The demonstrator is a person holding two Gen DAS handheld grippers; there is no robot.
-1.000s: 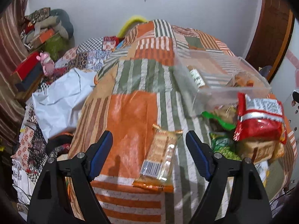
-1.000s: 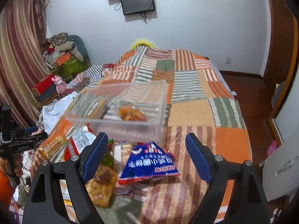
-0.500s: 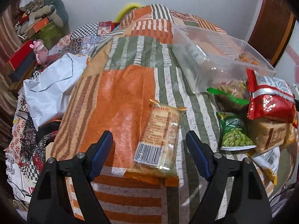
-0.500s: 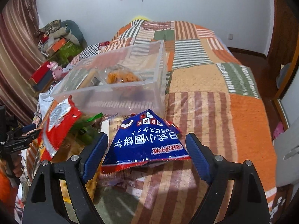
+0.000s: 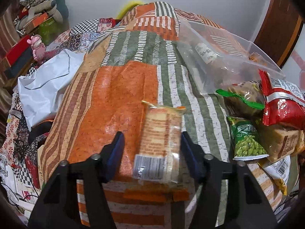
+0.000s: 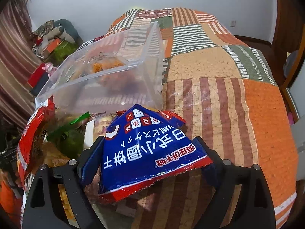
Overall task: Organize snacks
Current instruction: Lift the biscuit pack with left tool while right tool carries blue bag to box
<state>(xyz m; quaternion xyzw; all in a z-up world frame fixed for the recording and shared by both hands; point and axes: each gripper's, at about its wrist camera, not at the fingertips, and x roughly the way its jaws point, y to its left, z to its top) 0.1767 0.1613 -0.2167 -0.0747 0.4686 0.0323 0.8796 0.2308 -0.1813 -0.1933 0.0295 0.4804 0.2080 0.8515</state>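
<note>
An orange cracker packet (image 5: 161, 143) lies on the patchwork bedspread (image 5: 114, 95). My left gripper (image 5: 152, 152) straddles it with jaws partly closed; the right finger touches the packet's edge, the left finger stands a little off it. A blue snack bag (image 6: 146, 148) with white characters sits between the fingers of my right gripper (image 6: 150, 156), both pads against its sides. A clear plastic bin (image 6: 106, 72) with a few snacks inside stands behind the bag; it also shows in the left wrist view (image 5: 225, 57).
A heap of snack bags lies by the bin: a red bag (image 5: 282, 105), a green pea bag (image 5: 246, 141), a clear nut bag (image 5: 244, 99). A white sheet (image 5: 47, 84) and clutter lie at the bed's left. The bedspread right of the bin (image 6: 238, 105) is flat.
Both grippers have moved forward and down onto their packets and their jaws have narrowed. The blue bag now stands peaked between the right fingers.
</note>
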